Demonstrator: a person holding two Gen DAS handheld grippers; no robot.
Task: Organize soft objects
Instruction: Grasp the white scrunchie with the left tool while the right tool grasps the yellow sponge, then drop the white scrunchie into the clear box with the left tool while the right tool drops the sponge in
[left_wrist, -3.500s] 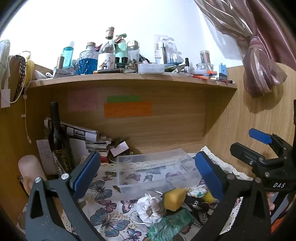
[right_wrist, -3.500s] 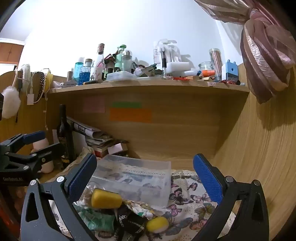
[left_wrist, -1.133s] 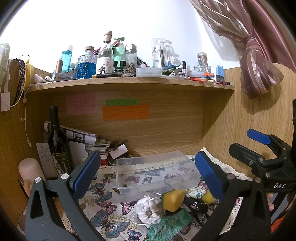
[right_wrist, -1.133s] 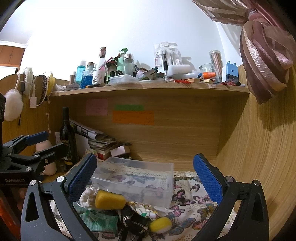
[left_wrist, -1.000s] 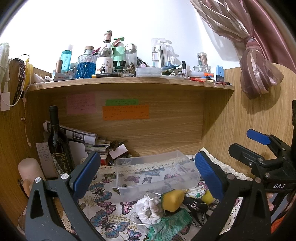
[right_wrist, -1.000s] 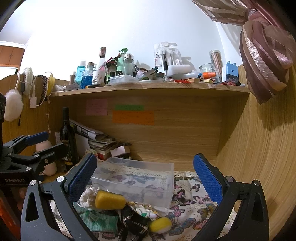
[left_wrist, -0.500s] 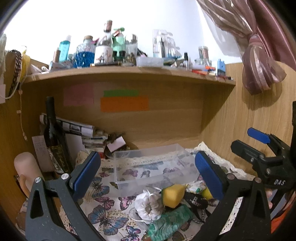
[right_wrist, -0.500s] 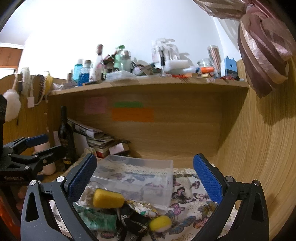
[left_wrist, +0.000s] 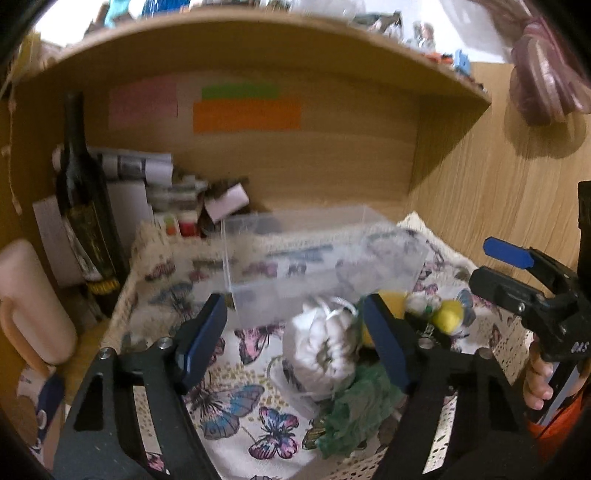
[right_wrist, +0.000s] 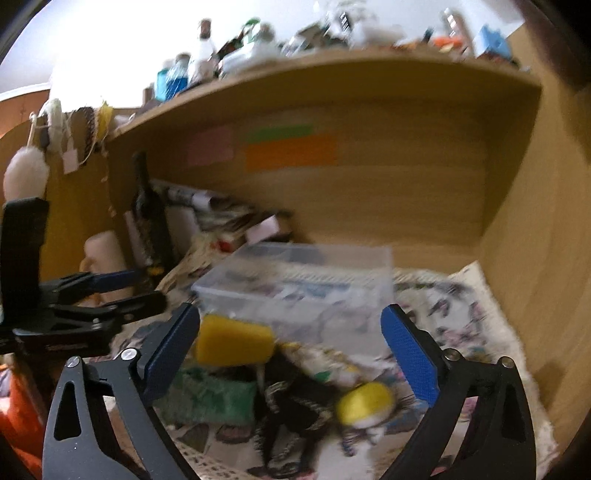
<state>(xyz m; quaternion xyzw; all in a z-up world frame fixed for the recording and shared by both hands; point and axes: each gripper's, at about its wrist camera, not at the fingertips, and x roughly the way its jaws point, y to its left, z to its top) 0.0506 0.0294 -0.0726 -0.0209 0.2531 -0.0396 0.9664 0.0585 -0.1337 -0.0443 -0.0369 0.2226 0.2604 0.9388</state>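
Left gripper (left_wrist: 295, 343): jaws spread wide, nothing held; blue pads stand either side of the white scrunchie, not touching it
Right gripper (right_wrist: 290, 347): jaws spread wide, nothing held; its left pad sits just beside the yellow sponge, contact cannot be judged through blur
Soft objects: heaped together on the butterfly-print cloth (left_wrist: 236, 402), in front of the clear plastic bin
White scrunchie (left_wrist: 321, 350): at the left of the heap, just in front of the bin's near wall
Yellow sponge (right_wrist: 234, 345): against the bin's front wall, above the green fabric piece (right_wrist: 210, 398)
Yellow ball (right_wrist: 365, 404): at the right end of the heap, beside a dark patterned band (right_wrist: 291, 406)
Clear plastic bin (left_wrist: 314, 258): upright on the cloth, behind the heap; no soft object visible inside
Surroundings: dark wine bottle (left_wrist: 86, 206) standing at the left by stacked papers; orange sticky note (left_wrist: 246, 116) on the back panel; cluttered shelf (right_wrist: 332, 70) overhead
Image quality: both views motion-blurred, fine detail unreliable
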